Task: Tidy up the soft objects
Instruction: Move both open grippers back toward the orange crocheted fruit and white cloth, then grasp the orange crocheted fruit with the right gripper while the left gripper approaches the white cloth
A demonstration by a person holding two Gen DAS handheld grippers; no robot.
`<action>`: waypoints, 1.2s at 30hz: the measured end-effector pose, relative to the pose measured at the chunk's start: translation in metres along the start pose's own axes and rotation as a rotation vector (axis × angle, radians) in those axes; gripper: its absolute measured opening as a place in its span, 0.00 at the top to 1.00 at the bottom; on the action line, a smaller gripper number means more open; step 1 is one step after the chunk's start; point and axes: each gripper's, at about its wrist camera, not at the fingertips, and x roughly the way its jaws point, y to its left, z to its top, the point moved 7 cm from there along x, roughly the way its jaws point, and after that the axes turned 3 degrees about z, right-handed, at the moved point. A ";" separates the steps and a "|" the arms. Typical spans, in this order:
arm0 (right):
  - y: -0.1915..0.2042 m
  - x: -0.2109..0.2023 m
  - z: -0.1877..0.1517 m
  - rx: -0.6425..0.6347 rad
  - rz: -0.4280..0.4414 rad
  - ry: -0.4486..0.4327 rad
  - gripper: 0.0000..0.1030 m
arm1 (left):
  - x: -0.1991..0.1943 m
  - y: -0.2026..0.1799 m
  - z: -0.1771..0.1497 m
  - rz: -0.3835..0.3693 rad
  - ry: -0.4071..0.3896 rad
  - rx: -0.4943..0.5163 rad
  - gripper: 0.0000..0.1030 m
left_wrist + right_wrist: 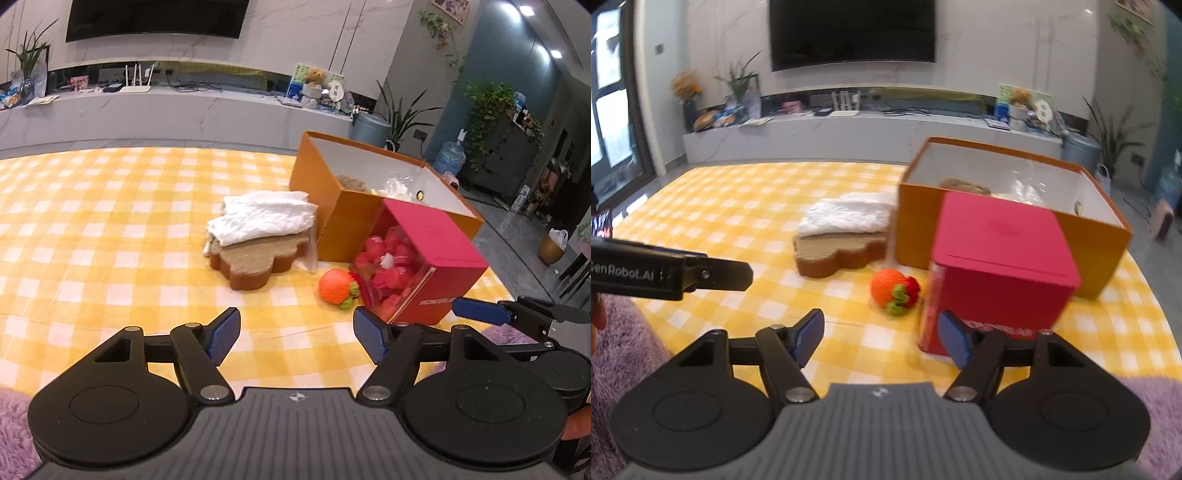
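A yellow-and-white checked cloth (110, 221) covered the table and carried everything else. On its far right stood an open orange box (332, 206), white inside, with a brownish soft item (351, 181) and something pale and crinkled (397, 187) lying low in it; what they were could not be told. A red box (1001, 266) leaned against the orange box's near side, tipped over, its clear face (388, 273) showing red pieces packed inside. Left of the orange box, just beside it, lay a tan flower-shaped pad (255, 262) with a folded white towel (262, 218) resting on top of it. A small orange knitted strawberry (338, 286) with green leaves lay on the cloth between the pad and the red box, touching or almost touching the red box's lower edge.

The left gripper (295, 334) hovered low over the near part of the cloth, jaws spread wide, nothing between its blue pads (225, 332). The right gripper (882, 338) hung just beside it in the same pose, jaws also wide apart and empty, with its right pad (955, 338) in front of the red box's near face; contact could not be judged. Both pointed toward the strawberry, which sat a little beyond the fingertips. Purple fuzzy fabric (624, 354) showed at the near edges.
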 end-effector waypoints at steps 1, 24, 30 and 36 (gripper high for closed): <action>0.003 0.004 0.000 -0.015 0.002 0.004 0.38 | 0.001 0.002 -0.002 0.004 0.012 0.005 0.21; 0.035 0.088 0.011 -0.503 -0.163 0.047 0.59 | 0.040 0.028 -0.005 -0.001 0.109 -0.009 0.25; 0.035 0.112 0.013 -0.647 -0.209 0.082 0.59 | 0.051 0.031 0.001 0.012 0.124 -0.010 0.25; 0.043 0.123 0.010 -0.767 -0.198 0.113 0.59 | 0.058 0.030 0.008 0.015 0.129 0.018 0.25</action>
